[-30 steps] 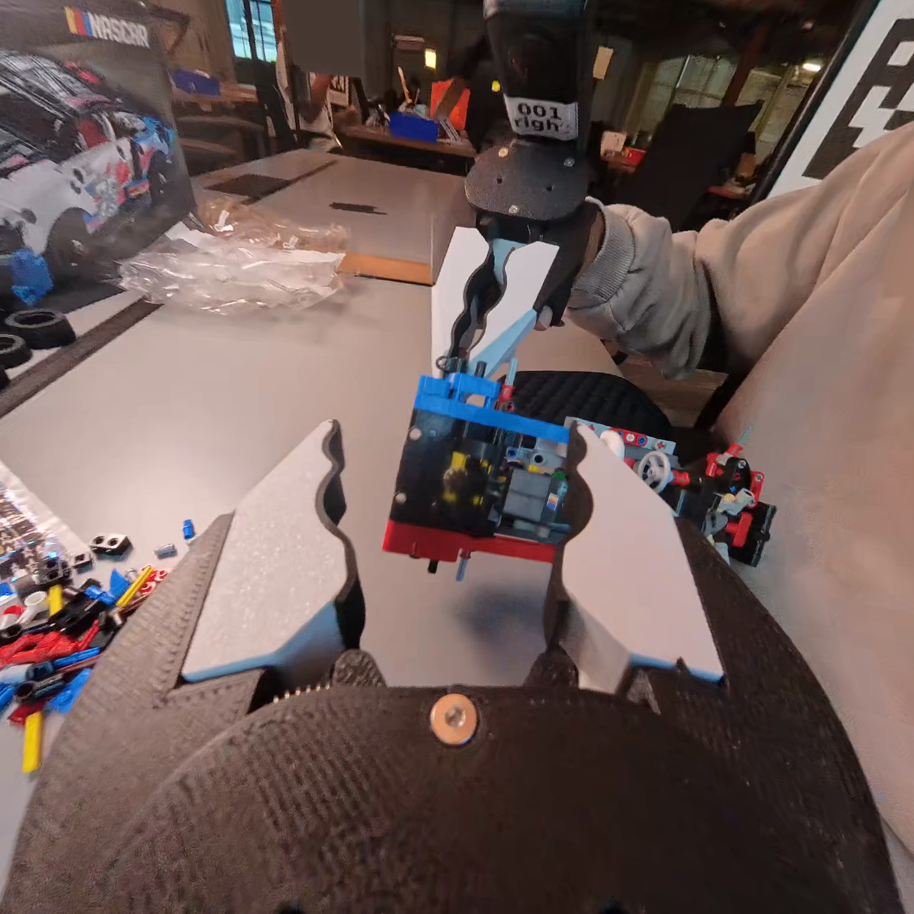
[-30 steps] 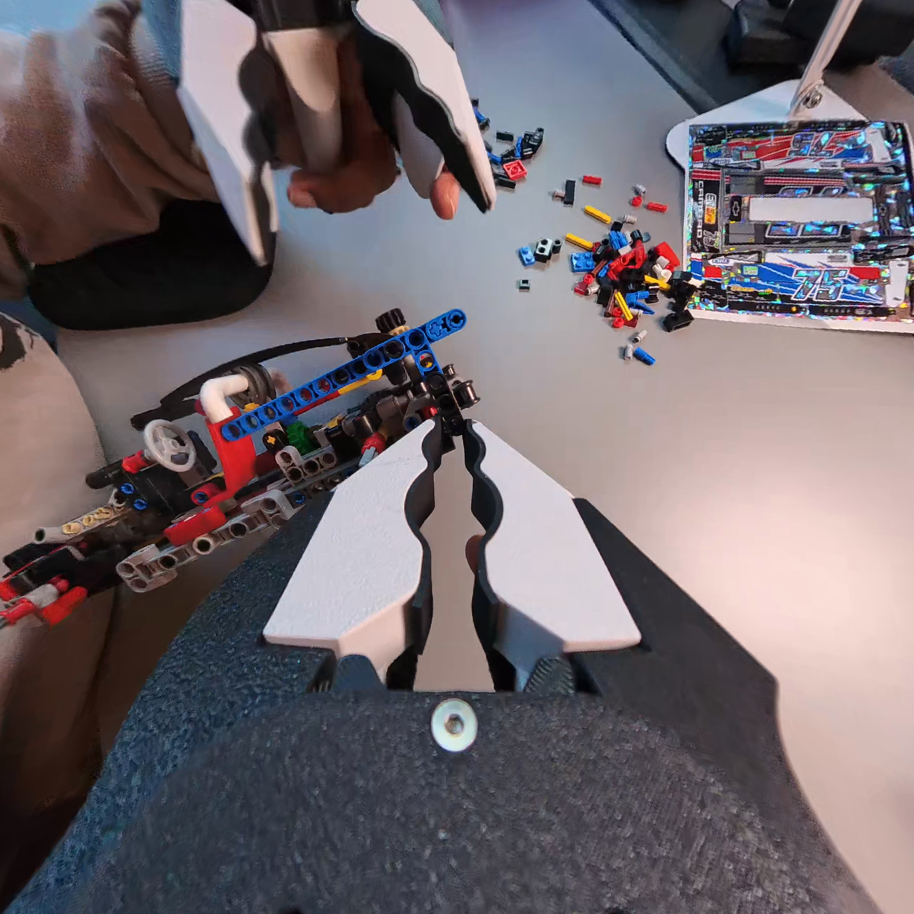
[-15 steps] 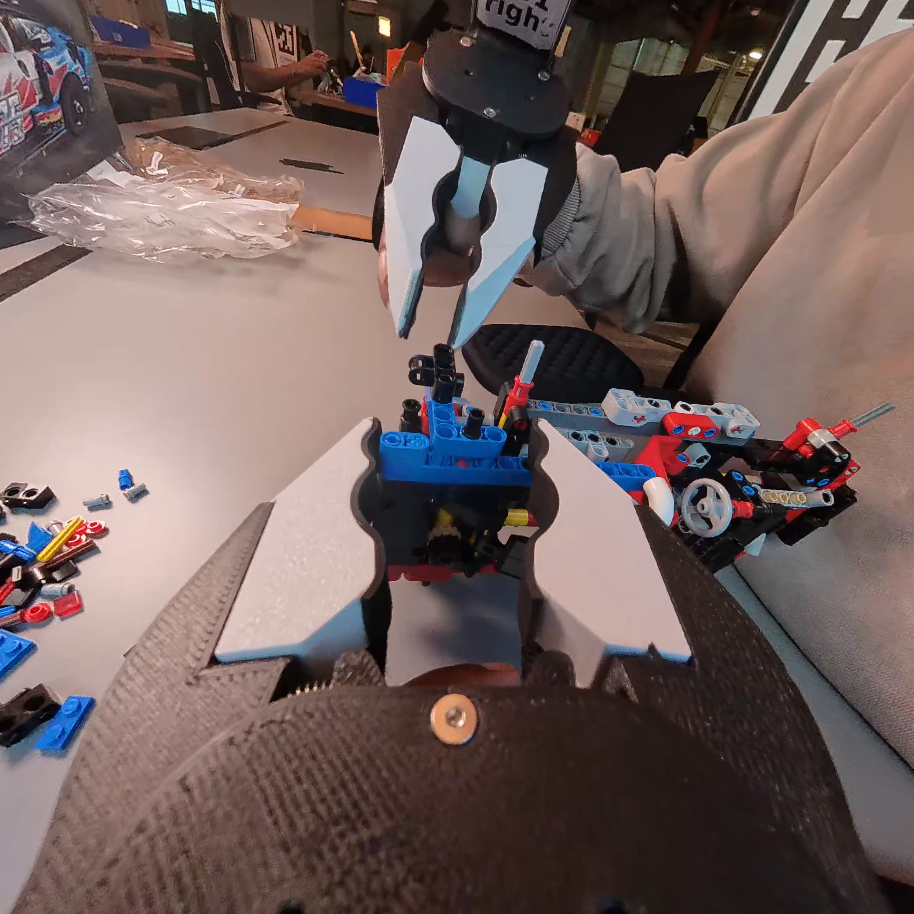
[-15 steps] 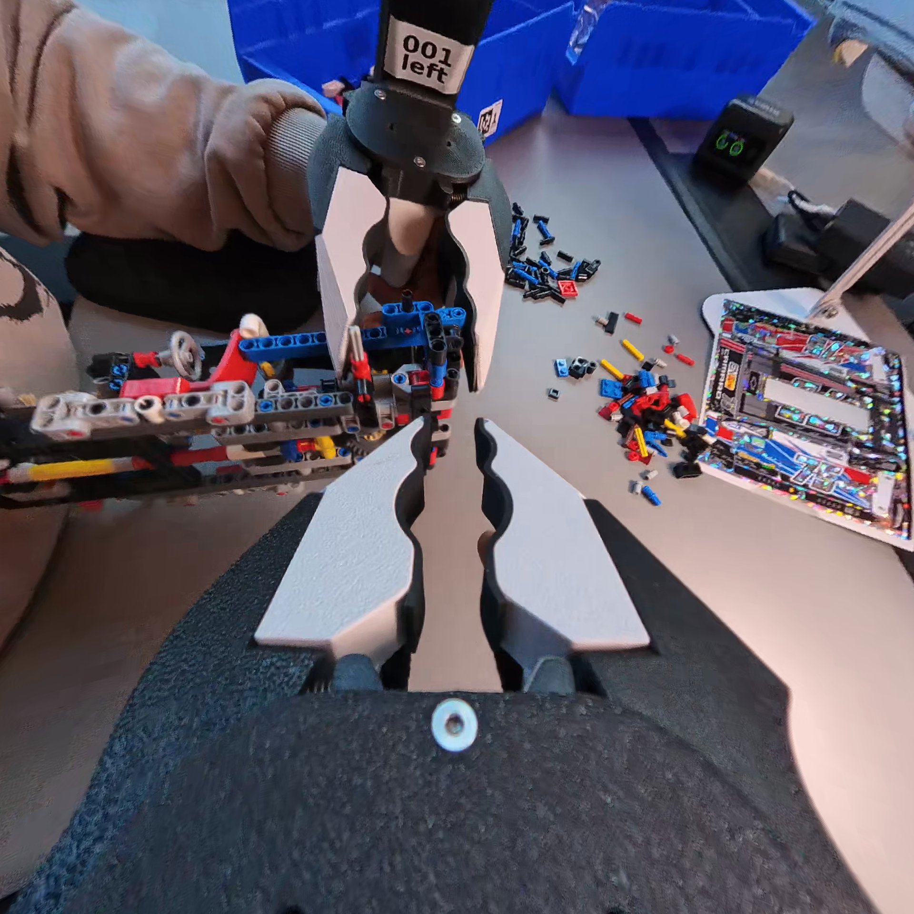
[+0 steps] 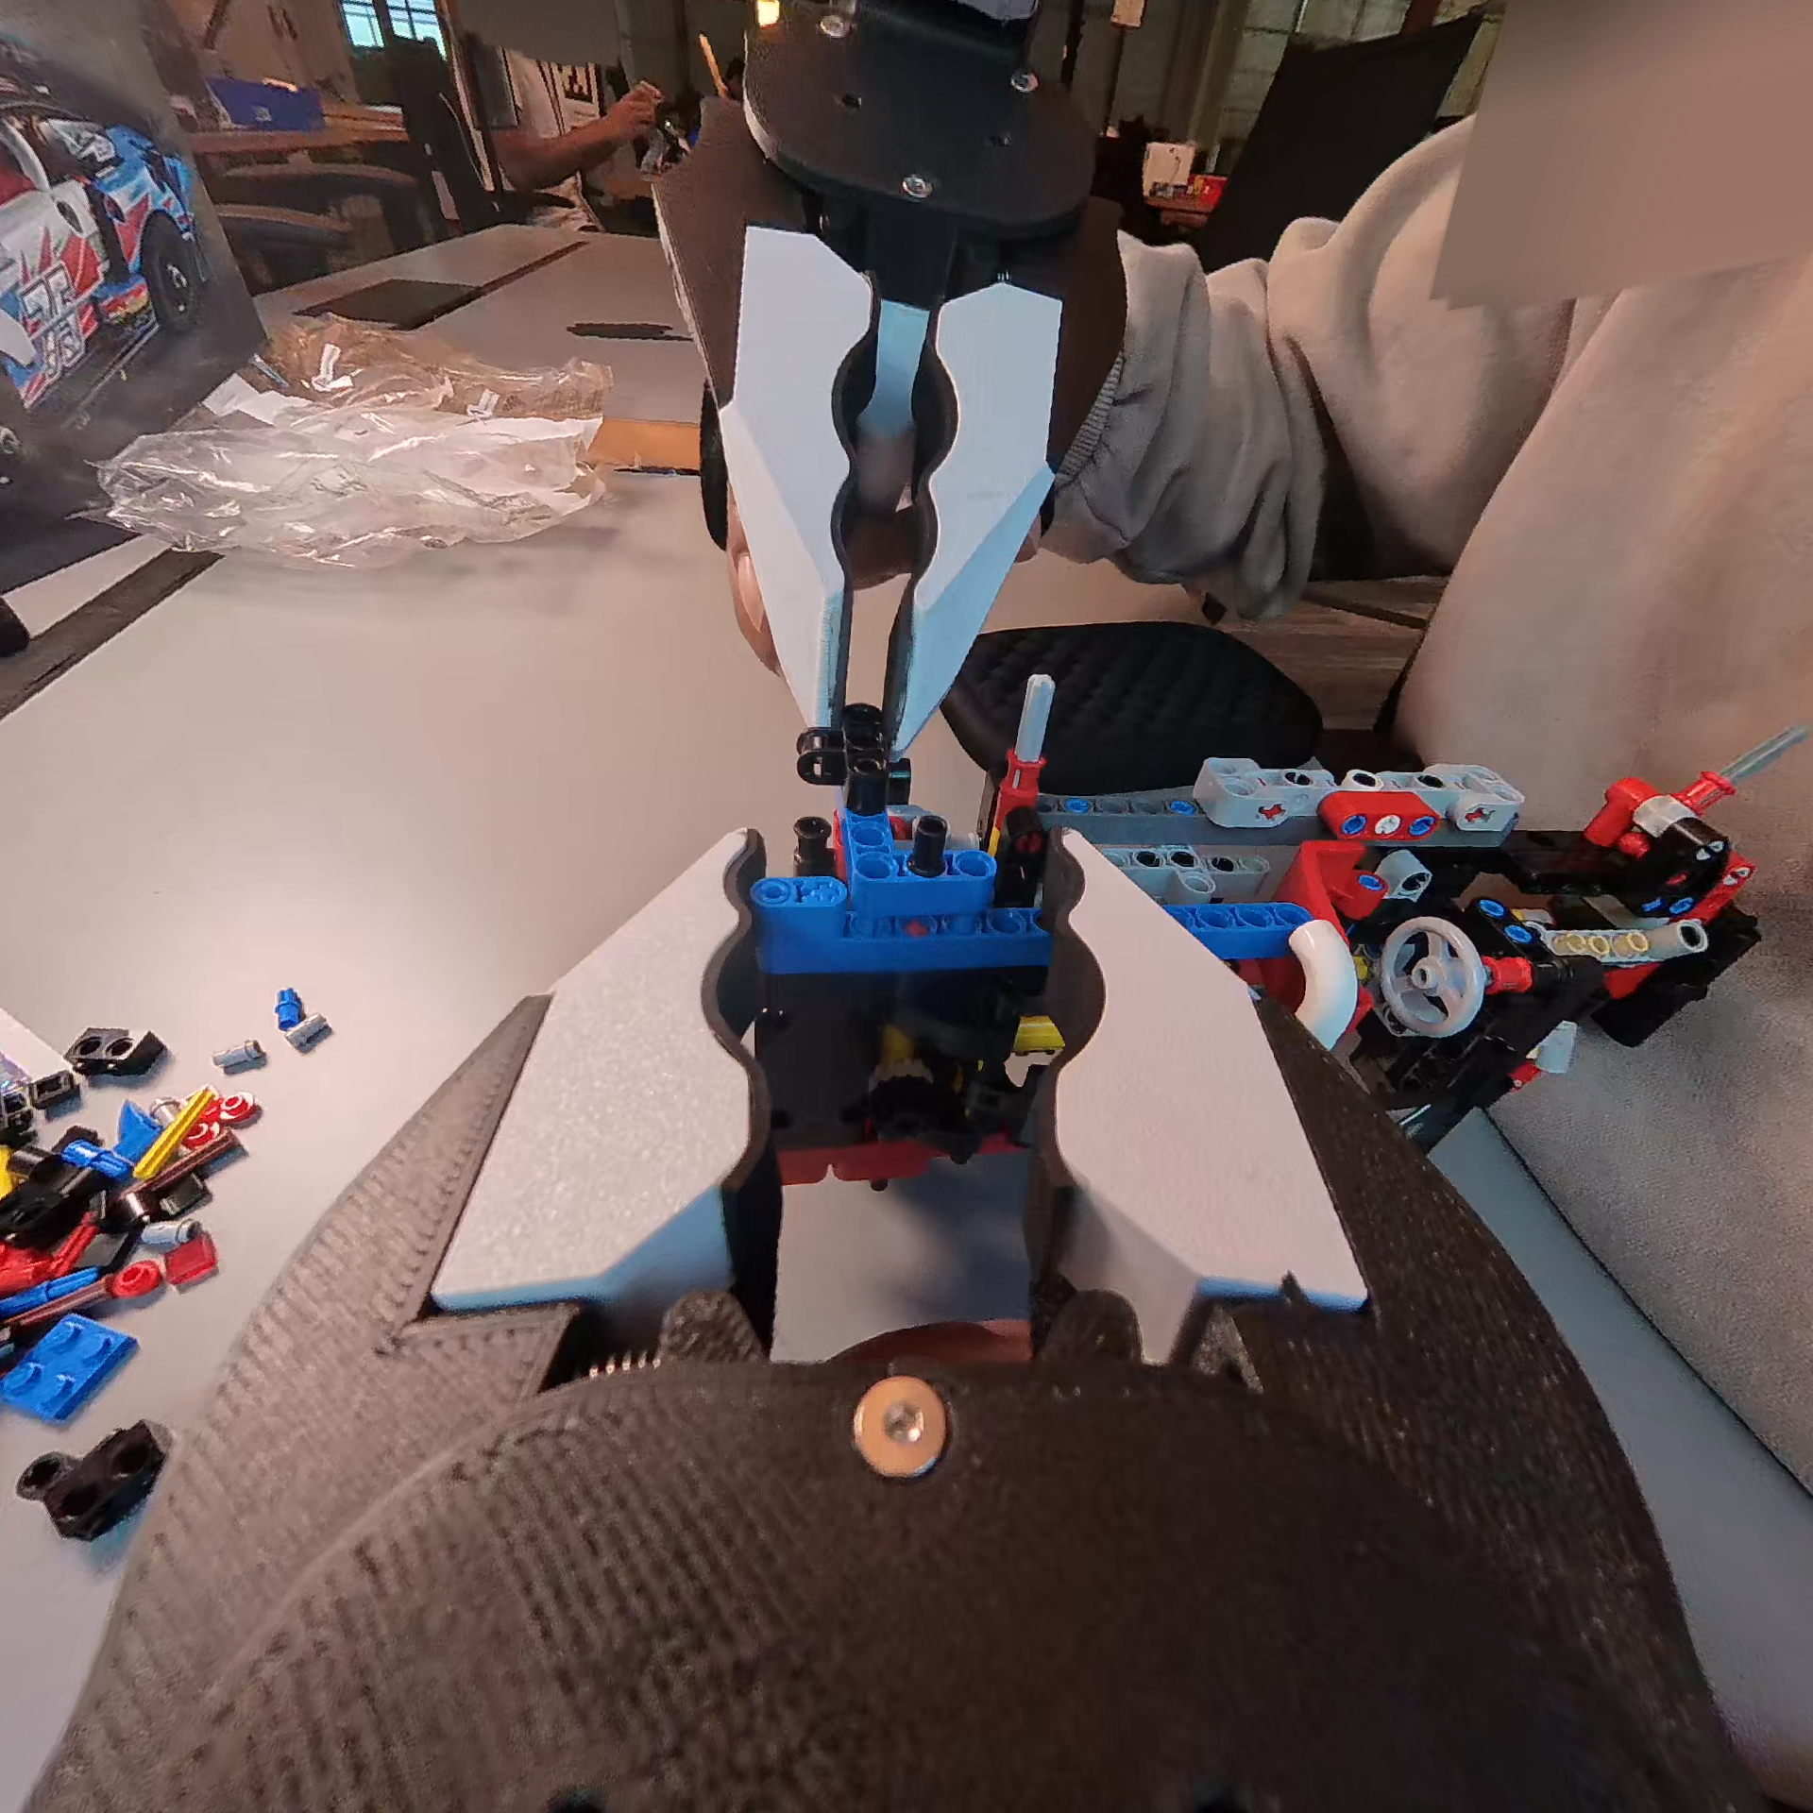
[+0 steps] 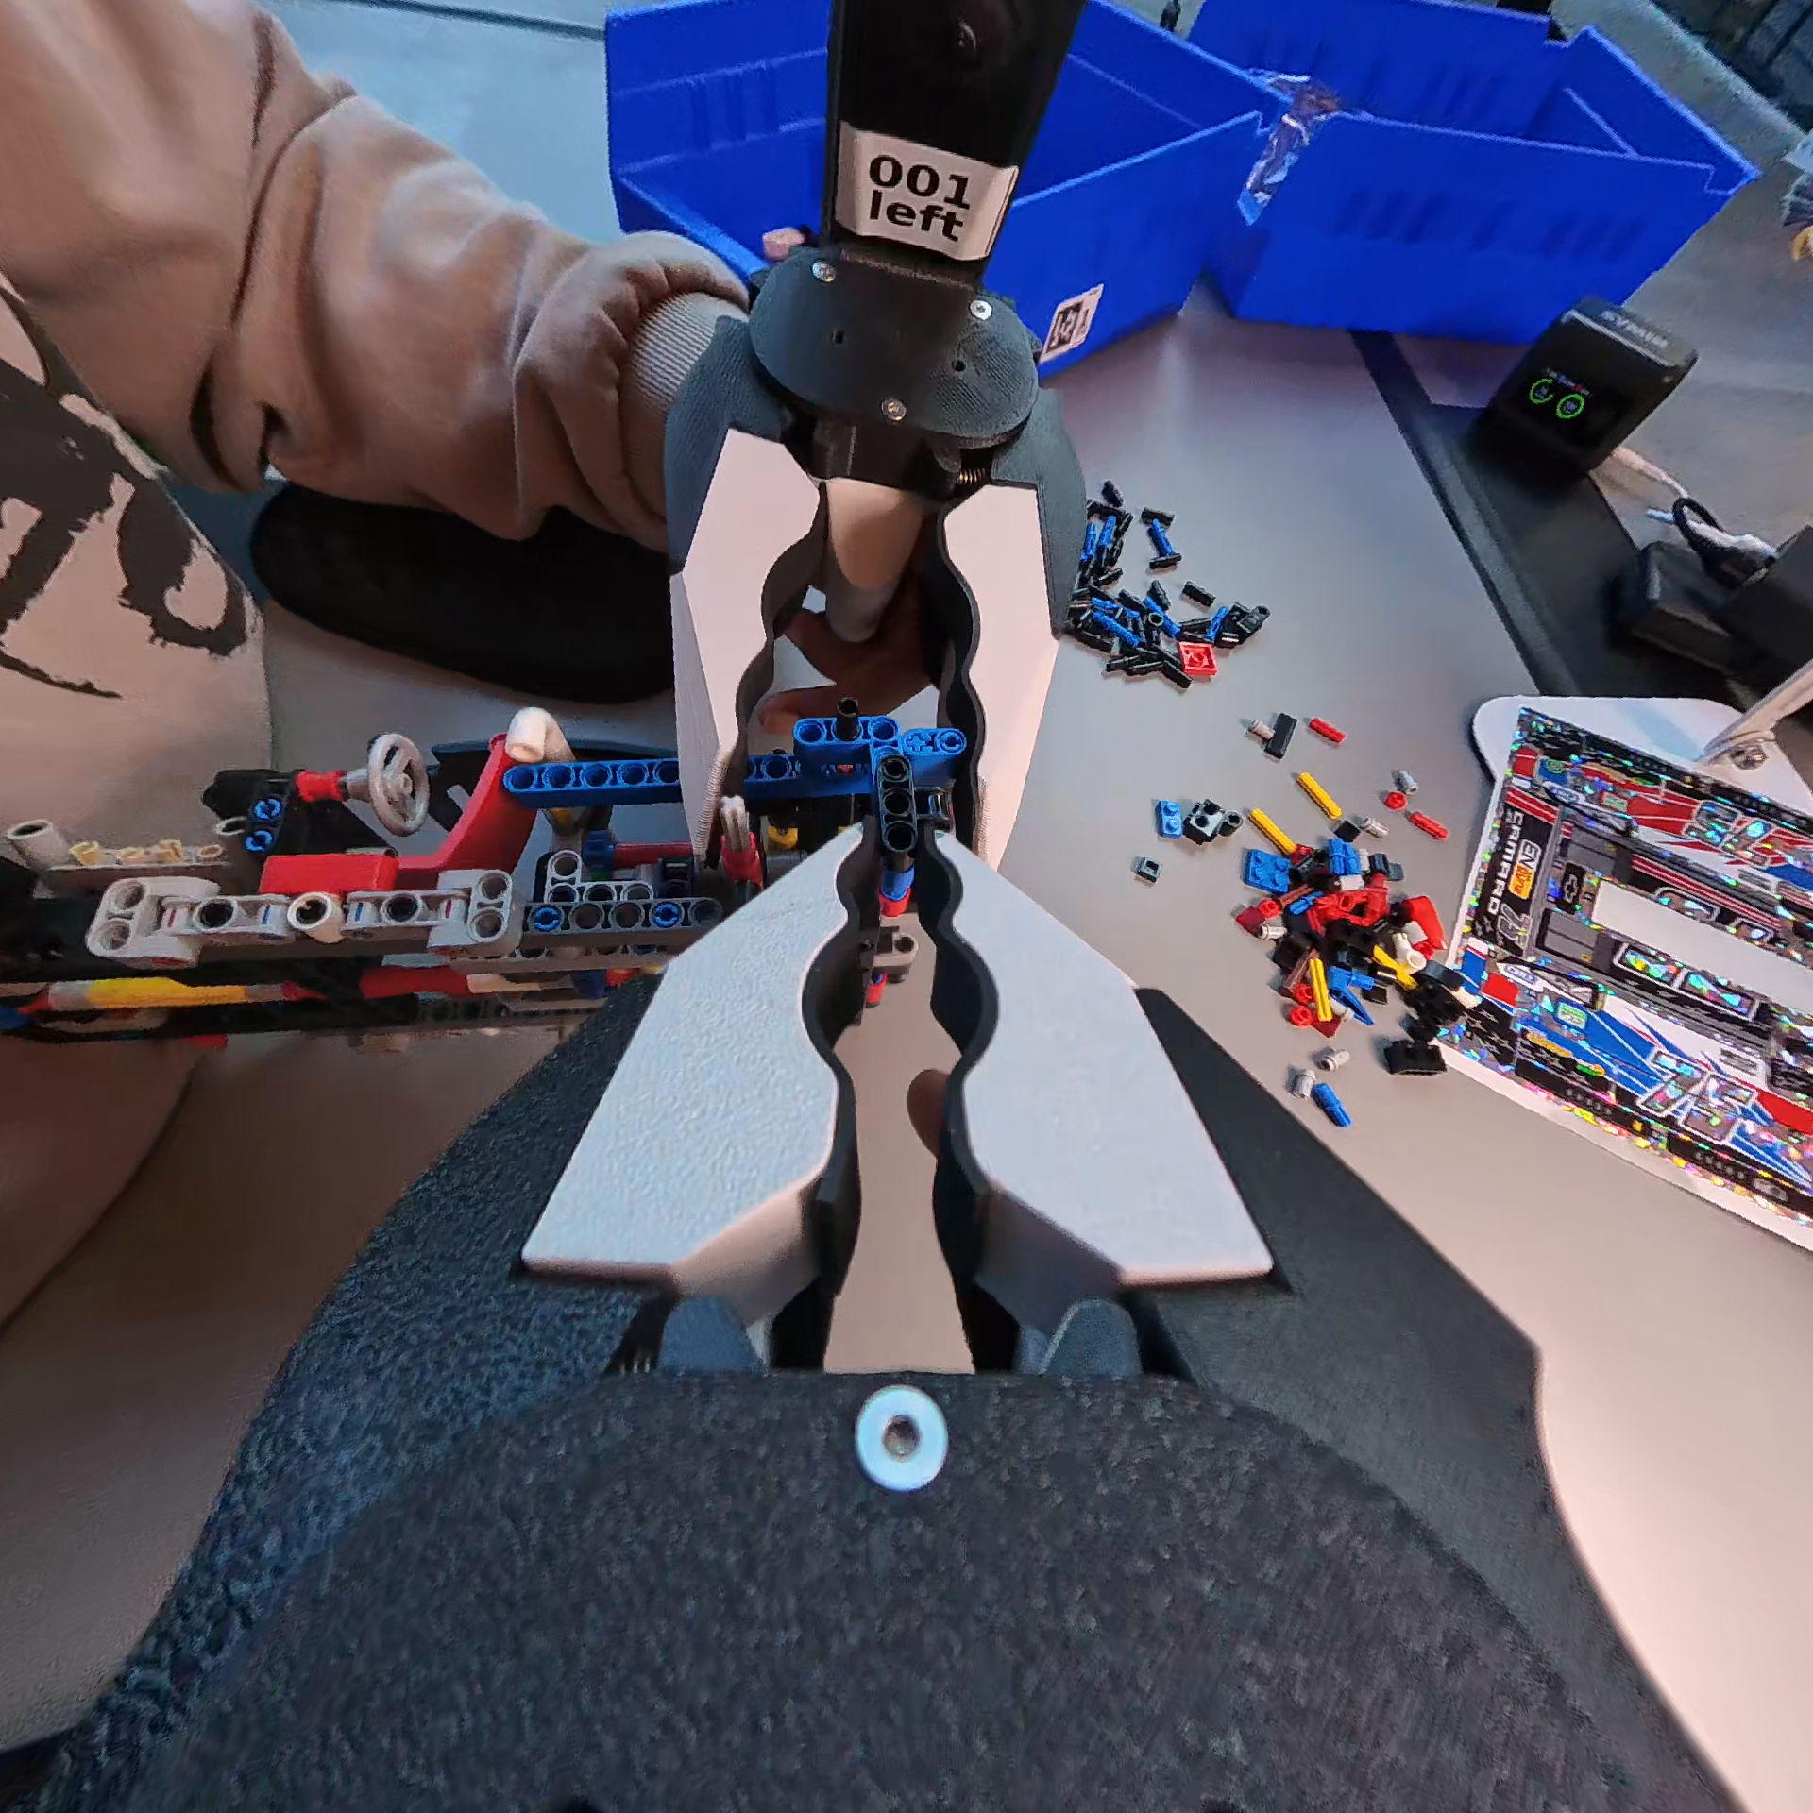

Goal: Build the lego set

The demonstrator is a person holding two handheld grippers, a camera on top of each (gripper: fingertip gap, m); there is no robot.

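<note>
My left tool (image 5: 898, 991): clamped across front end of car model (image 5: 912, 981), fingers flanking blue beams; model held above worktop (image 5: 392, 785), rest of it running off to my right.
My right tool (image 6: 895, 854): nearly closed, tips pinching black beam (image 6: 895, 800) that stands upright on model's top front, just above blue beams.
Loose parts (image 6: 1344, 932): scattered on worktop, well apart from model.
Sticker sheet (image 6: 1668, 942): just beyond parts.
Blue bins (image 6: 1373, 177): far edge.
</note>
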